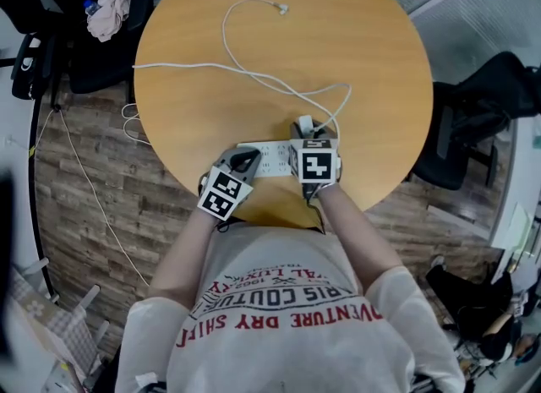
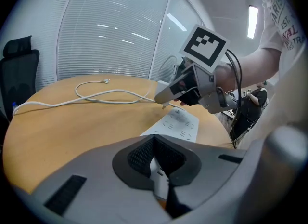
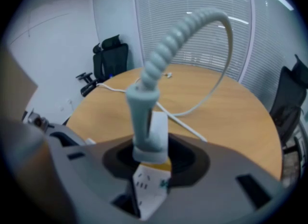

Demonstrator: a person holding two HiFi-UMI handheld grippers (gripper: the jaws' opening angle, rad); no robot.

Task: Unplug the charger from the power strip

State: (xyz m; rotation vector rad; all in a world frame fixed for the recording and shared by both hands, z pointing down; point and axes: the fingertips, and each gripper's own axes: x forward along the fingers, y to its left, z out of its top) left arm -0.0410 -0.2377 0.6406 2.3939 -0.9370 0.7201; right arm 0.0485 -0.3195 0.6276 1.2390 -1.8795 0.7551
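Note:
A white power strip [image 1: 269, 161] lies near the front edge of the round wooden table [image 1: 355, 36]. My left gripper [image 1: 247, 160] is shut on its near end; in the left gripper view the strip [image 2: 179, 123] runs out from between the dark pads [image 2: 139, 155]. My right gripper [image 1: 304, 131] is shut on the white charger [image 1: 303, 122]. The left gripper view shows the charger [image 2: 164, 92] held just above the strip, clear of the sockets. In the right gripper view the charger [image 3: 156, 129] sits between the jaws, its ribbed cable [image 3: 192, 23] arching up and the strip [image 3: 147, 191] below.
The charger's white cable [image 1: 254, 79] loops across the table to a loose plug end [image 1: 281, 8]. Black chairs stand at the left [image 1: 93, 53], one with a cloth [image 1: 110, 13] on it, and at the right [image 1: 473, 129]. A thin cord [image 1: 84, 188] trails over the wooden floor.

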